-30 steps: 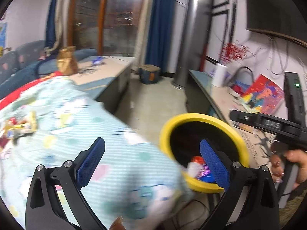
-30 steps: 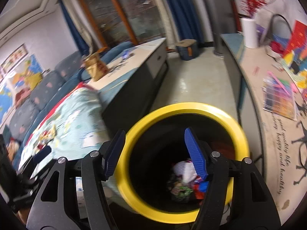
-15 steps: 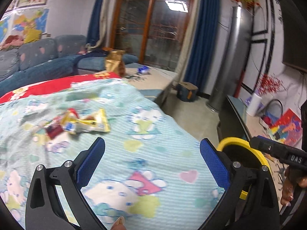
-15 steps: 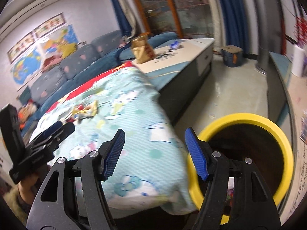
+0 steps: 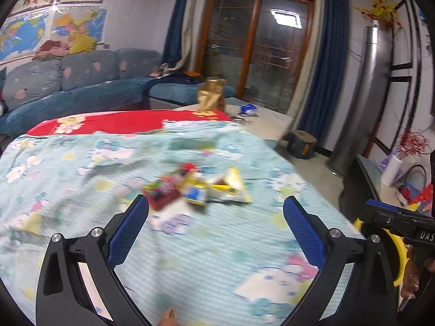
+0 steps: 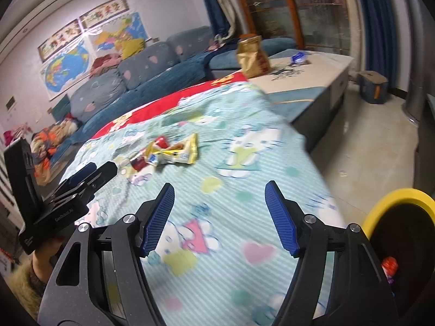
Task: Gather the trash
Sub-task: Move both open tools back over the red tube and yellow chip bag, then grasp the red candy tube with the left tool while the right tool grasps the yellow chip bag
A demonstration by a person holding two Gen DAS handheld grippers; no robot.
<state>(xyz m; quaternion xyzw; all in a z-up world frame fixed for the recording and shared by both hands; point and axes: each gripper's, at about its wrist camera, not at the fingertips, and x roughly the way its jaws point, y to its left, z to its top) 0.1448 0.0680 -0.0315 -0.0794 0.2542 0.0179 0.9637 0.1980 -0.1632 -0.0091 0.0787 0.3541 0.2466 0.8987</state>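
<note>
Crumpled yellow-red snack wrappers (image 5: pixel 198 190) motion-blurred on cartoon-print blanket (image 5: pixel 81 168), ahead of empty wide-apart left gripper (image 5: pixel 216 225); right gripper (image 6: pixel 219 218) opening, empty.

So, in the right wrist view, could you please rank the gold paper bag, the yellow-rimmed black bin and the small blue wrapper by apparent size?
1. Yellow-rimmed black bin, though cut off by the frame and nearest the camera.
2. Gold paper bag.
3. Small blue wrapper.

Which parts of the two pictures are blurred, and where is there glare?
Left wrist view: the wrappers and the blanket are smeared, while the left gripper is sharp; a ceiling light reflects in the glass door. Right wrist view: the blanket's edge is smeared, the right gripper sharp; glare on the maps; both views bend straight lines.
</note>
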